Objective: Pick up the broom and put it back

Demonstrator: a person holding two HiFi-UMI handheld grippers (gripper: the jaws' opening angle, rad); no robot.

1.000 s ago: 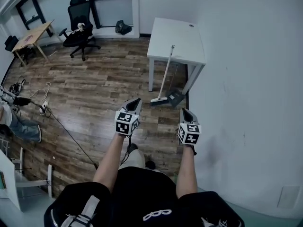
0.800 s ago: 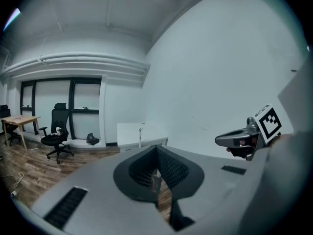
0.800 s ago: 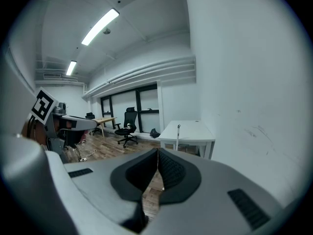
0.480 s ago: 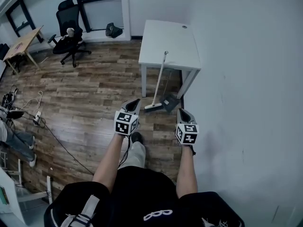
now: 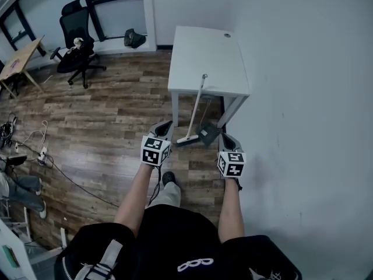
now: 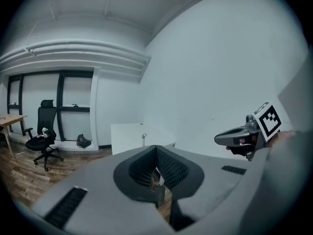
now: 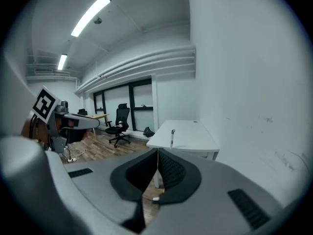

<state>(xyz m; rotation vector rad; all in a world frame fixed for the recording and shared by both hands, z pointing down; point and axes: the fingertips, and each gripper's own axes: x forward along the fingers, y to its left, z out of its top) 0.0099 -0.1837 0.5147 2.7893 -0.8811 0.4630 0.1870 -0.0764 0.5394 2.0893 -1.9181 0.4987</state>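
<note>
While the person stood close to the white wall (image 5: 303,98), two tools were held out in front, side by side. The left tool (image 5: 165,123) had its jaws pressed together, pad on pad, and so did the right tool (image 5: 226,136). One broom (image 5: 195,112) leaned its stick on the front edge of the white desk (image 5: 207,57), with its brush end down on the wood floor (image 5: 105,115), just ahead of the tools. One dark dustpan (image 5: 210,135) sat right beside the brush, near the desk leg next to the wall. Farther off stood one black chair (image 5: 74,51) on wheels and one wooden desk (image 5: 14,63). One dark bag (image 5: 134,38) lay by the far wall, and some cables (image 5: 35,147) lay on the floor to the left.
</note>
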